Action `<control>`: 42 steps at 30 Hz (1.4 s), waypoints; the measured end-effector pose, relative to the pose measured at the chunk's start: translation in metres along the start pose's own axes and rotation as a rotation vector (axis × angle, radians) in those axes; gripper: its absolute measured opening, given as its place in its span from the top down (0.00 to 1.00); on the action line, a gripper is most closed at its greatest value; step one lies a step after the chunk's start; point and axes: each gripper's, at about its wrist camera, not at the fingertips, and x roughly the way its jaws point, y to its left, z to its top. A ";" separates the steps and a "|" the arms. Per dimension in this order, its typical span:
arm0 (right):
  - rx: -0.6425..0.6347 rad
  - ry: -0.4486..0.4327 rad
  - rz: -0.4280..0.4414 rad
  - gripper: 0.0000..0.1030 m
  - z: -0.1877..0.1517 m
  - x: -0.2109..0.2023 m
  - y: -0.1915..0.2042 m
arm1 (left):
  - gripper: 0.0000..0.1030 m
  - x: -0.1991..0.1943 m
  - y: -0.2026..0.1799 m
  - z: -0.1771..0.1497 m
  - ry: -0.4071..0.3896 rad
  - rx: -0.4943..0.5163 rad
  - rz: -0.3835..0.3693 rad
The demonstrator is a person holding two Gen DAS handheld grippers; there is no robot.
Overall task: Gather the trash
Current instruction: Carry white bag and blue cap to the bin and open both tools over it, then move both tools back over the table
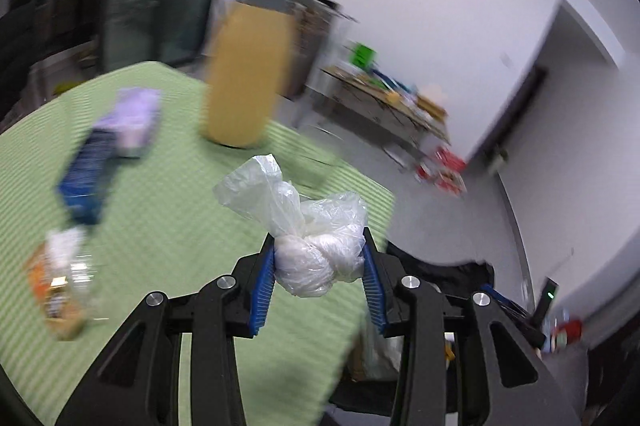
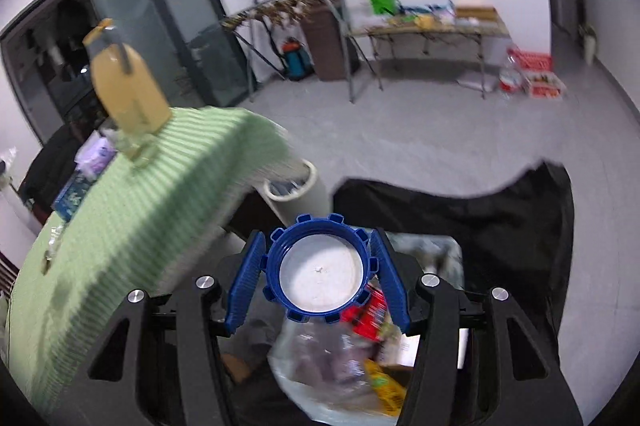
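The left tongs (image 1: 319,264) pinch a knotted plastic bag (image 1: 308,238) above the worktop (image 1: 168,193) edge nearest the black trash bag (image 2: 480,222), while the right tongs (image 2: 318,274) clamp a blue cap (image 2: 320,268) right over that trash bag's mouth. The cap's smooth rim could slip sideways and miss. The thin film (loosely bunched) may slide free short of the trash bag.
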 end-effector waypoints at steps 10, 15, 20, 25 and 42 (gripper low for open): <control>0.071 0.119 -0.008 0.48 -0.010 0.052 -0.064 | 0.64 0.126 -0.113 -0.039 0.234 0.161 -0.079; 0.092 0.158 -0.010 0.48 -0.014 0.078 -0.084 | 0.64 0.170 -0.142 -0.056 0.327 0.193 -0.097; 0.095 0.208 -0.015 0.48 -0.019 0.097 -0.093 | 0.64 0.210 -0.174 -0.078 0.411 0.228 -0.125; 0.079 0.158 -0.018 0.29 -0.003 0.078 -0.094 | 0.64 0.247 -0.199 -0.099 0.494 0.243 -0.139; 0.167 0.057 0.012 0.26 -0.008 0.060 -0.137 | 0.58 0.366 -0.242 -0.147 0.673 0.308 -0.043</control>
